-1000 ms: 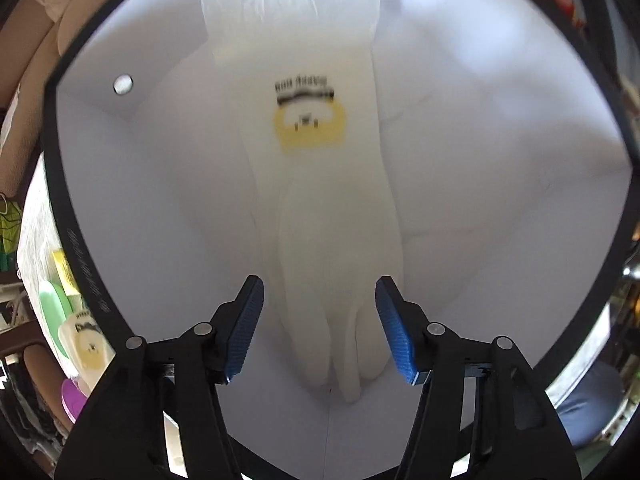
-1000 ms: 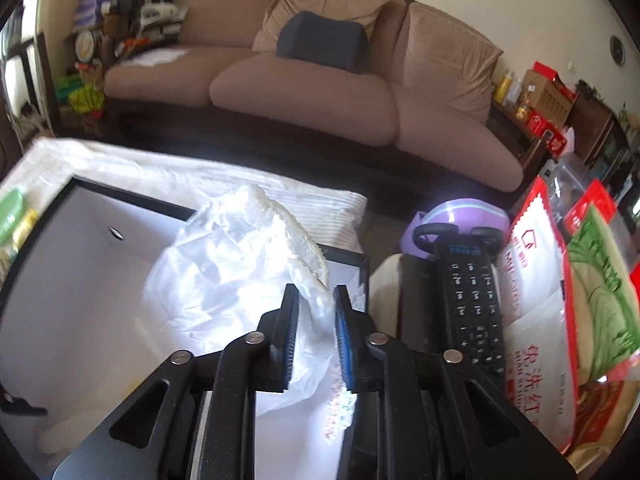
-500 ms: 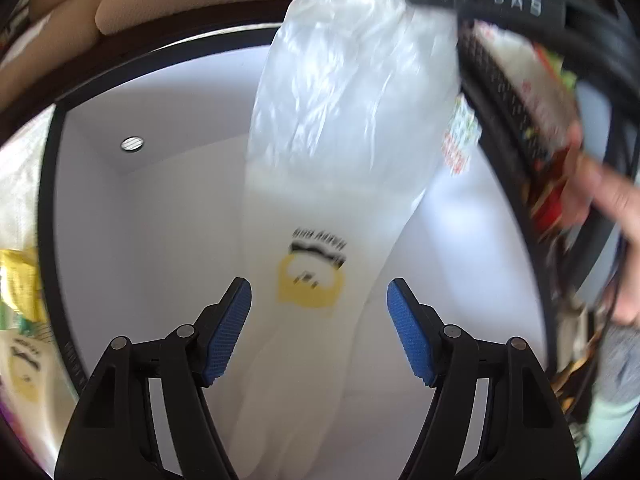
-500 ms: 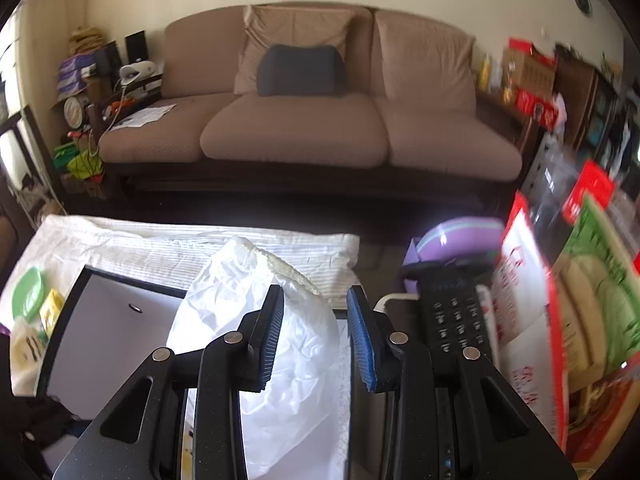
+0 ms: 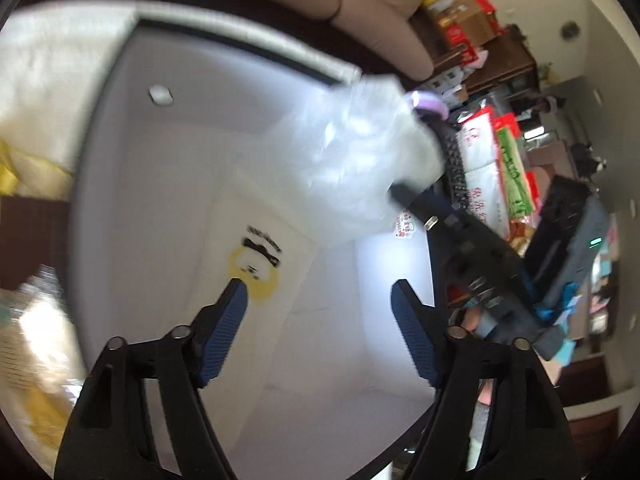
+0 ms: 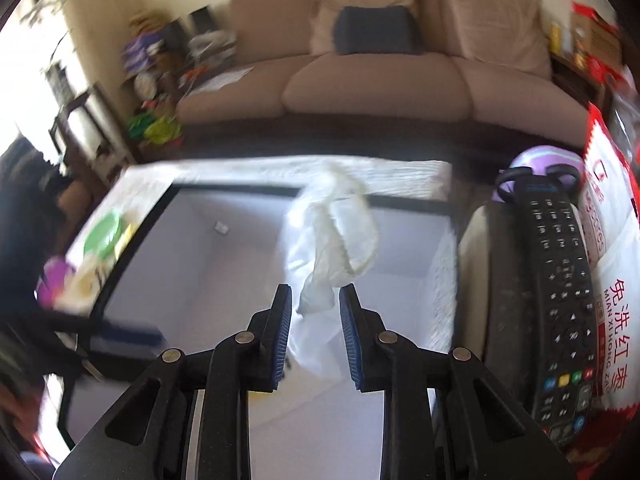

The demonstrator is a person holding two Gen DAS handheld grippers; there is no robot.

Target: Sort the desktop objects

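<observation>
A clear plastic bag of white gloves [image 5: 276, 240] with a yellow and black label lies inside a white box with a black rim [image 5: 224, 40]. Its crumpled open end [image 6: 332, 232] stands up near the box's right side. My left gripper [image 5: 320, 300] is open above the bag's label end, holding nothing. My right gripper [image 6: 316, 300] is open, its fingers on either side of the bag's crumpled top without pinching it. It also shows in the left wrist view [image 5: 416, 196] at the bag's top.
A black remote control [image 6: 560, 288] lies right of the box [image 6: 240, 192], with red and white food packets [image 6: 612, 240] and a purple round object [image 6: 540, 160] beside it. Green, purple and yellow items [image 6: 96, 240] sit left of the box. A brown sofa [image 6: 380, 80] stands behind.
My right gripper has opened and let go of the bag's top, which now droops into the box. My left gripper has pulled back and swung, staying open.
</observation>
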